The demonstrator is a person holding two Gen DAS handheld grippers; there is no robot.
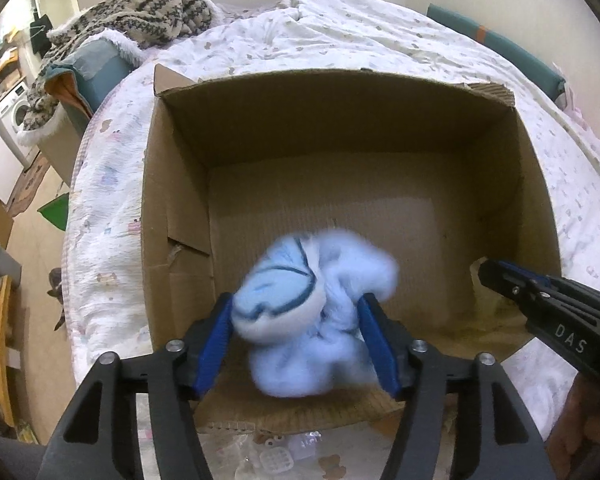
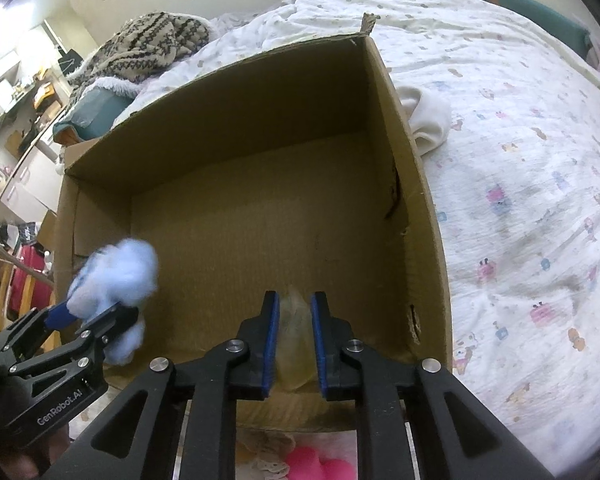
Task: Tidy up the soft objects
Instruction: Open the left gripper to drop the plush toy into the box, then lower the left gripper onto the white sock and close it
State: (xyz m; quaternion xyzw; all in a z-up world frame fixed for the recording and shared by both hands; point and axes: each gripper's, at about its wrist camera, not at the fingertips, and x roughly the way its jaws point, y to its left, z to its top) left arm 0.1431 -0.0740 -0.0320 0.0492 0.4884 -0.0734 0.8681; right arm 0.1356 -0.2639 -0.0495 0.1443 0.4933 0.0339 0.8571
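Two grippers work over a cardboard box at frame centre. Left gripper squeezes a pale blue fluffy toy, light and squashy, best pinched mid-body. Right gripper pinches something yellowish, translucent. Nothing rests on the box floor.

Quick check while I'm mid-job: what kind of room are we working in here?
Most likely a bedroom in a small home: the cardboard box sits on a bed with a printed quilt, a knit blanket is piled at the far end, and a washing machine stands nearby.
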